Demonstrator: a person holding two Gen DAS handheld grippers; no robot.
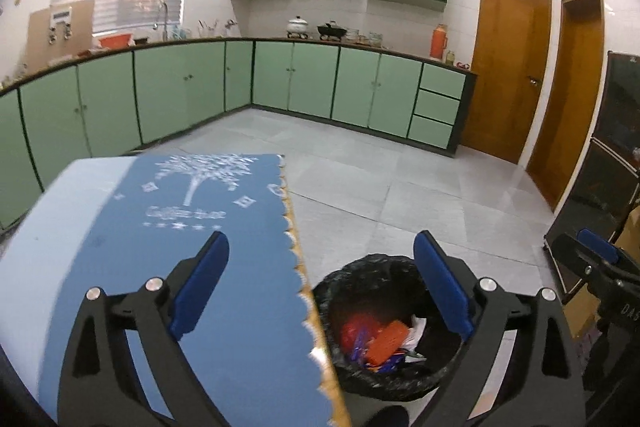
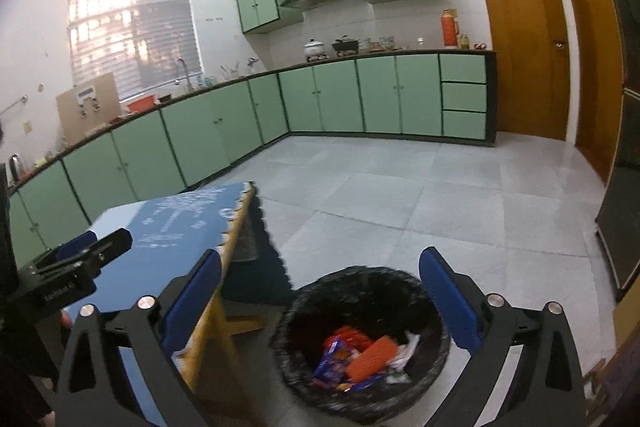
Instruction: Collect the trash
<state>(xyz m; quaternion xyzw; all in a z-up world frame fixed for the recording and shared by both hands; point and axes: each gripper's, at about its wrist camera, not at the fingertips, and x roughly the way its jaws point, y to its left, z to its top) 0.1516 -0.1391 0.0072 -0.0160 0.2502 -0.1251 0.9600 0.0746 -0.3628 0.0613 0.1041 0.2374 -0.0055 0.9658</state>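
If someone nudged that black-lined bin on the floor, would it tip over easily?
Probably it would slide or wobble: the trash bin looks small and holds only a few wrappers and paper, so likely light. Its wide round mouth suggests a fairly stable stance. The loose black liner would likely crinkle and shift.

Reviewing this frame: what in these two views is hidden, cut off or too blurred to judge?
- Bin bottom, both views: the wrappers on top cover whatever lies beneath.
- Wrapper print: motion blur, unreadable.
- Near part of the table, left view: cut off by the frame and covered by the left hand-held gripper; any trash left there is unseen.
- Floor under the table, right view: shadowed by the cloth.
- Right hand-held gripper: jaws wide, nothing between.
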